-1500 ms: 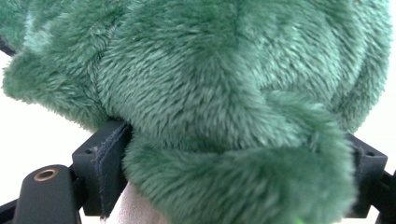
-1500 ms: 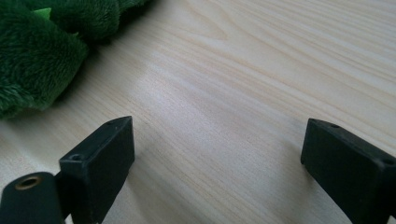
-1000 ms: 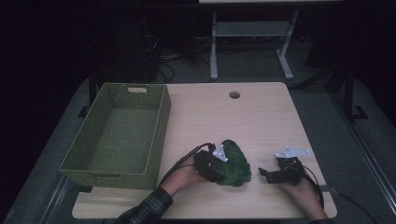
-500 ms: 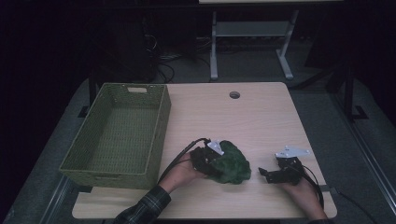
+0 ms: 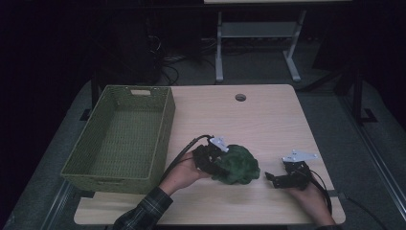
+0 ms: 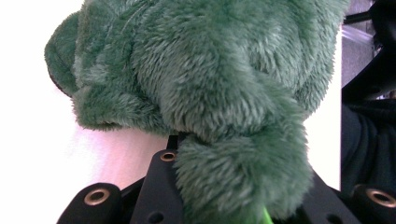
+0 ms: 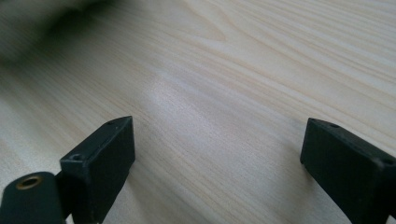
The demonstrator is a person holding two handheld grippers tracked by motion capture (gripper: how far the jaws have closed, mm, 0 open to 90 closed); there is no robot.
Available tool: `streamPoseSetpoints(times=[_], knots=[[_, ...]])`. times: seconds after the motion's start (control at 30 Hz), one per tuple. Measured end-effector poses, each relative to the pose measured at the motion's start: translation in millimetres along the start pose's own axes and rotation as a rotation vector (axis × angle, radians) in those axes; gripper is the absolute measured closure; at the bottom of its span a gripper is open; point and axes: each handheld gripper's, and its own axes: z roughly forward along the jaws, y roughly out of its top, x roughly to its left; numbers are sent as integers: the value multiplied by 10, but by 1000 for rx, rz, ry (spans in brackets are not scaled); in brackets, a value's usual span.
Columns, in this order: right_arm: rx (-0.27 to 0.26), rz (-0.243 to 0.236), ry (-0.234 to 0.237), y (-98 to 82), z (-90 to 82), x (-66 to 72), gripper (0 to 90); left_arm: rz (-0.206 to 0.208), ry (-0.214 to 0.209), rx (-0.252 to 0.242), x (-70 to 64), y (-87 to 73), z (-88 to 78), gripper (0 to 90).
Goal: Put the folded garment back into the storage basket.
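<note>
**Green plush toy gripped on a wooden table**

On the pale wooden table (image 5: 268, 120) in a dark room, a green plush toy (image 5: 237, 164) sits near the front edge. The left gripper (image 5: 216, 160) has just been closing and now pinches the toy's fur between its jaws. The right gripper (image 5: 272, 178), jaws spread wide over bare wood, rests just beside the toy. A green woven basket (image 5: 165, 125) stands at the left.

From my station, the green plush toy (image 6: 210, 93) runs past the top edge of the left gripper view and covers that gripper's fingertips, so I cannot see their contact. In the right gripper view, a dark blur (image 7: 42, 28) in the top left corner is unidentifiable.
</note>
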Motion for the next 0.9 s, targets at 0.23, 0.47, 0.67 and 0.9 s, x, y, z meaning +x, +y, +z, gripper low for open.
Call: streamPoseSetpoints(times=[0.23, 0.47, 0.67, 0.9], knots=[[-1, 0, -1, 0, 1, 0, 99, -18, 33, -37, 37, 62, -359, 744], [-1, 0, -1, 0, 1, 0, 99, -49, 90, -73, 102, 45, -773, 743], [-1, 0, -1, 0, 1, 0, 99, -80, 137, -92, 186, -22, -1110, 743], [-1, 1, -1, 0, 0, 0, 99, -109, 209, -98, 283, -150, -1477, 743]])
